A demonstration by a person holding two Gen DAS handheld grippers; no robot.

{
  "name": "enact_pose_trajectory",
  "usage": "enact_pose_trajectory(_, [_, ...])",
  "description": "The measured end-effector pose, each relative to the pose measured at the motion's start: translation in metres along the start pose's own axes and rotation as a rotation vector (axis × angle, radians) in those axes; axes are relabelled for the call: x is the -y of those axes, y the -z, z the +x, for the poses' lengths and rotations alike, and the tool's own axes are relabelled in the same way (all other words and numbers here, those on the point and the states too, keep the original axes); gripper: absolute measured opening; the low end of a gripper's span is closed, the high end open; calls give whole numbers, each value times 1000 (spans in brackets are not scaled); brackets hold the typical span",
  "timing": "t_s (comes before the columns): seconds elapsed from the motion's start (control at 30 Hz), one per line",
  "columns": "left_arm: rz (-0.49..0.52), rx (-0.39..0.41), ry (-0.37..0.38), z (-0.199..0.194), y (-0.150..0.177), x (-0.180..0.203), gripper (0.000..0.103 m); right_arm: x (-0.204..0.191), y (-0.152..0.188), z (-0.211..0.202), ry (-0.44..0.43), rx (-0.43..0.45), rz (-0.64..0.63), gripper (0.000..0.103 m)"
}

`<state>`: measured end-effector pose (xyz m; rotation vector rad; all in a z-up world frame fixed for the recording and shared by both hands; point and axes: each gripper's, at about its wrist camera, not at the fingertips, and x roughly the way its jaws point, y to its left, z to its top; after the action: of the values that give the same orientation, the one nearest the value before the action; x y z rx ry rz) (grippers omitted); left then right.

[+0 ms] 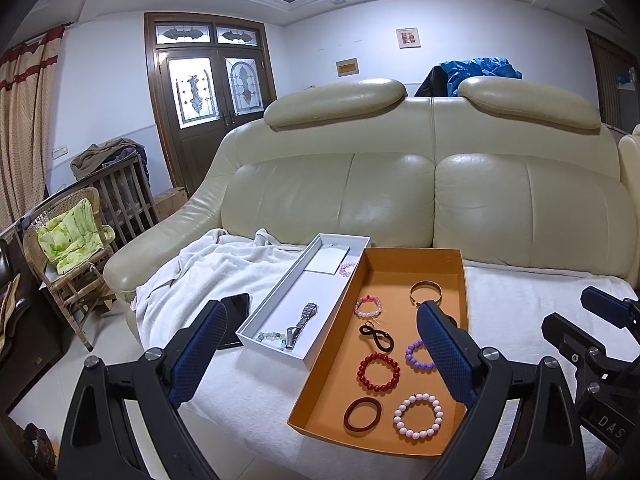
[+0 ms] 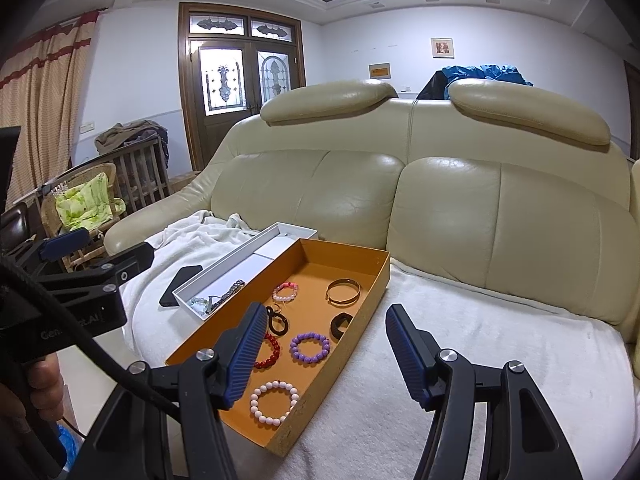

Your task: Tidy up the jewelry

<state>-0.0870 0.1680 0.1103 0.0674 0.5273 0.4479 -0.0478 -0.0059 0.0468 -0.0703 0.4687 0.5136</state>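
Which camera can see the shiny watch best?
The left wrist view: the watch lies in full sight in the white box. In the right wrist view it is farther off, and the box wall partly hides it.

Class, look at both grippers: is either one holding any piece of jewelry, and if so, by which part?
Nothing is held. The left gripper and the right gripper are both open, with nothing between their fingers, above the orange tray of bracelets.
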Motion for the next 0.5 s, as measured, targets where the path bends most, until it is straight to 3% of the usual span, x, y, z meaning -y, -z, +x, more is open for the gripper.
enact_pose_trajectory(0.5, [-5,-9,-1,2,3,-1,96,-4,3,8,6,-38,-13,66])
